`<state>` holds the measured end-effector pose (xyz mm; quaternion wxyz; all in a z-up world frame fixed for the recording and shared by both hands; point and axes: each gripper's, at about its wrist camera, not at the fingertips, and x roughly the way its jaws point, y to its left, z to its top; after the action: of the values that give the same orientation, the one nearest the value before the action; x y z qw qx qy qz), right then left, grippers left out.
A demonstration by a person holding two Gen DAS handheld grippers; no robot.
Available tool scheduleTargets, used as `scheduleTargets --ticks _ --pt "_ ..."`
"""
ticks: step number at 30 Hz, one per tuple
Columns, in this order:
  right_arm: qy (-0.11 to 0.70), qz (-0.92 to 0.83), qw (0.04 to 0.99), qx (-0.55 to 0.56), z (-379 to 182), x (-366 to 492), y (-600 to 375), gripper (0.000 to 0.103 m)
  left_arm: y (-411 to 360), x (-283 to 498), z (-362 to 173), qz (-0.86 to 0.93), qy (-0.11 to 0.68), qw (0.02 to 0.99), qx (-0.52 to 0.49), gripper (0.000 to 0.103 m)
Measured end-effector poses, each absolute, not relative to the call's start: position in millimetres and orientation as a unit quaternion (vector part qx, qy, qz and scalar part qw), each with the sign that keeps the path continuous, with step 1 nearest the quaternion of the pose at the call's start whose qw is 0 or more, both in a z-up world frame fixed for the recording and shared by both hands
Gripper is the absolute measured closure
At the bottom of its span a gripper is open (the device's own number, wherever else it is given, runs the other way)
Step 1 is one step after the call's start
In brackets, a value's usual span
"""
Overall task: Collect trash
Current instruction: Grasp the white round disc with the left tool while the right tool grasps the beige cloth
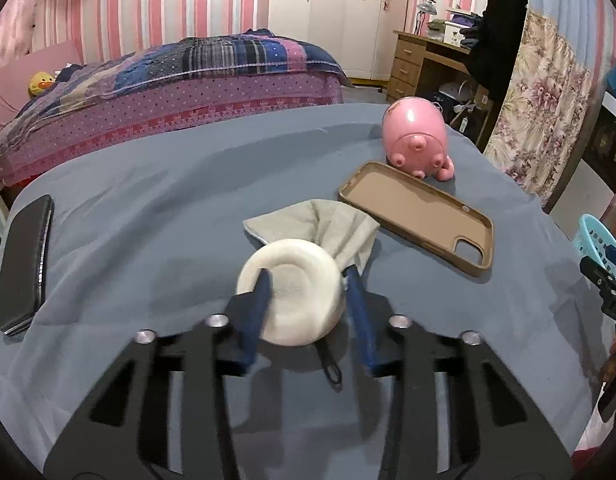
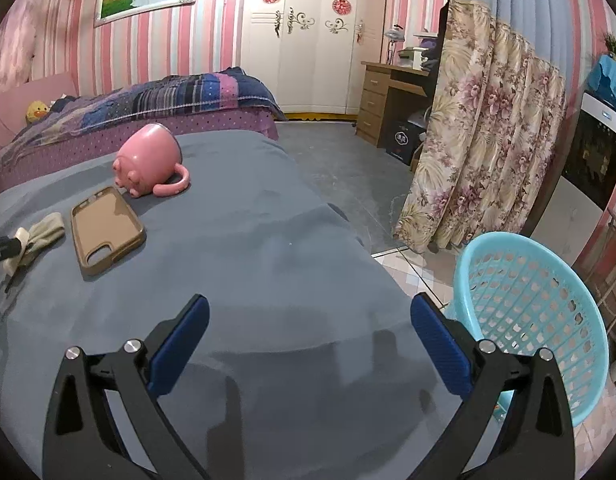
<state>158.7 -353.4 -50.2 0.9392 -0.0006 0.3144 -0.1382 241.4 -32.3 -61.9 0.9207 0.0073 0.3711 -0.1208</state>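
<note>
My left gripper is shut on a cream-white rounded object with a beige cloth bunched behind it, held just above the grey-blue table cover. In the right wrist view the same bundle shows at the far left in the left gripper's tip. My right gripper is open and empty over the table's right part. A light blue plastic basket stands on the floor just right of the table, beside my right finger.
A brown phone case lies right of the bundle, with a pink pig-shaped mug tipped over behind it. A black phone or wallet lies at the table's left edge. A bed, wardrobe, desk and floral curtain stand beyond.
</note>
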Motion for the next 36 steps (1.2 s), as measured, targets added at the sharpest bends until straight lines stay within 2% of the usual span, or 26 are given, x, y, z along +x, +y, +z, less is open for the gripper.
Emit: scheduleTargets --ticks 2,3,7,9,11,12,21,27,36 --pt "0.313 -0.133 0.94 -0.006 -49 158 -349 0.005 -30 239 -62 -0.125 0.372 0.92 0.004 0.071" --pt "0.313 -0.132 0.94 -0.008 -49 158 -348 0.005 -29 238 -63 -0.122 0.374 0.919 0.004 0.067" --pt "0.313 -0.123 0.942 -0.016 -49 156 -340 0.005 -26 244 -66 -0.099 0.383 0.918 0.0 0.034" --pt "0.312 -0.119 0.942 -0.021 -50 156 -337 0.005 -27 248 -70 -0.099 0.392 0.915 0.004 0.026" --pt "0.312 -0.117 0.942 -0.026 -50 156 -335 0.005 -28 252 -75 -0.097 0.402 0.91 0.009 0.028" --pt "0.312 -0.117 0.942 -0.028 -50 157 -334 0.005 -28 254 -76 -0.097 0.404 0.909 0.007 0.042" --pt "0.309 -0.111 0.944 -0.03 -49 157 -329 0.005 -18 221 -53 -0.088 0.356 0.93 0.03 0.042" --pt "0.29 -0.088 0.952 -0.044 -36 158 -303 0.005 35 187 -46 -0.02 0.335 0.942 0.02 0.042" --pt "0.29 -0.041 0.955 -0.047 -33 172 -241 0.005 105 178 -49 0.047 0.323 0.945 -0.007 0.042"
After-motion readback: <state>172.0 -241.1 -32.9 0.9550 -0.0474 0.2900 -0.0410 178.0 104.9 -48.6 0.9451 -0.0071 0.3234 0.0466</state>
